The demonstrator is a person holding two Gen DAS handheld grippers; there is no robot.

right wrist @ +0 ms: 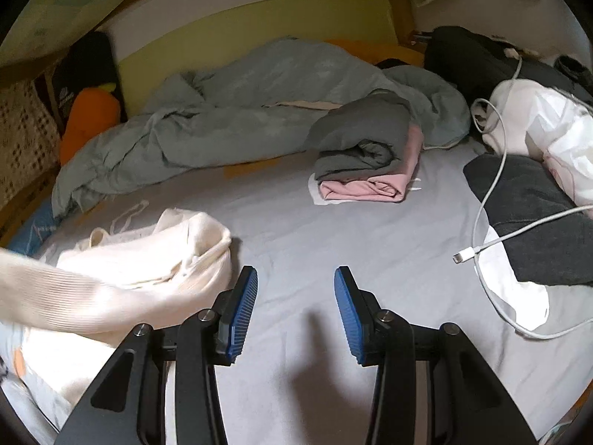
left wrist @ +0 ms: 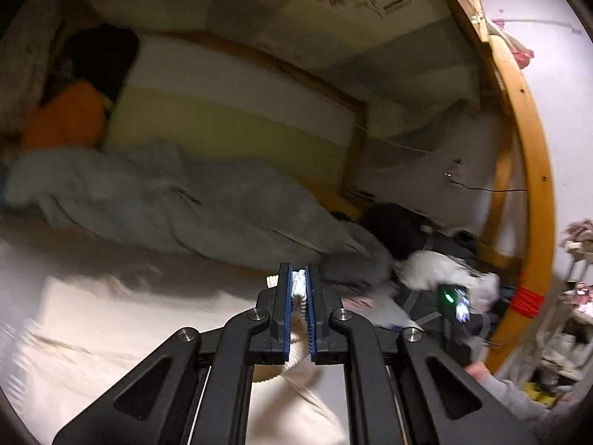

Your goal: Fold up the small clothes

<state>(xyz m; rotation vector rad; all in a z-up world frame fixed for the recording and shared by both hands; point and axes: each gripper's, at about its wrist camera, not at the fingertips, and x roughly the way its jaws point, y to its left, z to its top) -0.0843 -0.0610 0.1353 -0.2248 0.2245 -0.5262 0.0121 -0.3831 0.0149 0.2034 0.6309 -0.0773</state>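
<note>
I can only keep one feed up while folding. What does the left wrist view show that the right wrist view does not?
Only the left wrist view shows the left gripper shut on the ribbed cream garment, and the wooden bed frame curving up at the right edge.

Only the right wrist view shows the right gripper open with nothing between its pads, the folded grey and pink stack, and the white charging cable.

Both show the crumpled blue-grey duvet, the orange pillow and the cream garment.
</note>
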